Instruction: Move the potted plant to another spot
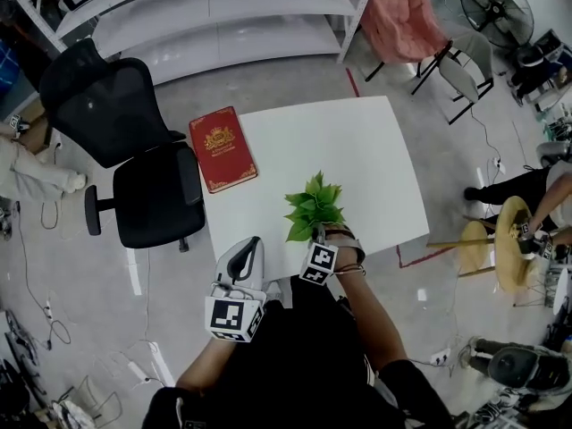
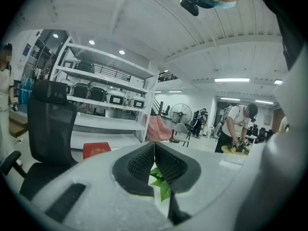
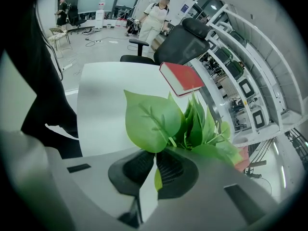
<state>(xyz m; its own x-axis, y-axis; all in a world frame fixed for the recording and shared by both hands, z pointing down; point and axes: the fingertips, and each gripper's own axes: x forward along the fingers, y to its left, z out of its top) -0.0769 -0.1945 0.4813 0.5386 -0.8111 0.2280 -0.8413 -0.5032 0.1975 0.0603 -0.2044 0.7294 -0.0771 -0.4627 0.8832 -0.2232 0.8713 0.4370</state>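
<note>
The potted plant [image 1: 313, 206] stands near the front edge of the white table [image 1: 340, 141]; only its green leaves show in the head view, and the pot is hidden under them and my right gripper [image 1: 320, 232]. In the right gripper view the leaves [image 3: 192, 124] rise directly over the right gripper [image 3: 155, 153], whose jaws are pressed onto a thin white edge and a leaf at the plant's base. My left gripper [image 1: 253, 242] hangs just left of the plant at the table's front edge. Its jaws [image 2: 154, 146] are shut with nothing between them, and a leaf [image 2: 159, 179] shows beyond.
A red book [image 1: 222, 148] lies on the table's left edge. A black office chair [image 1: 134, 159] stands left of the table. Shelving [image 1: 214, 16] runs along the back. A person works at a small round table [image 1: 511, 239] to the right.
</note>
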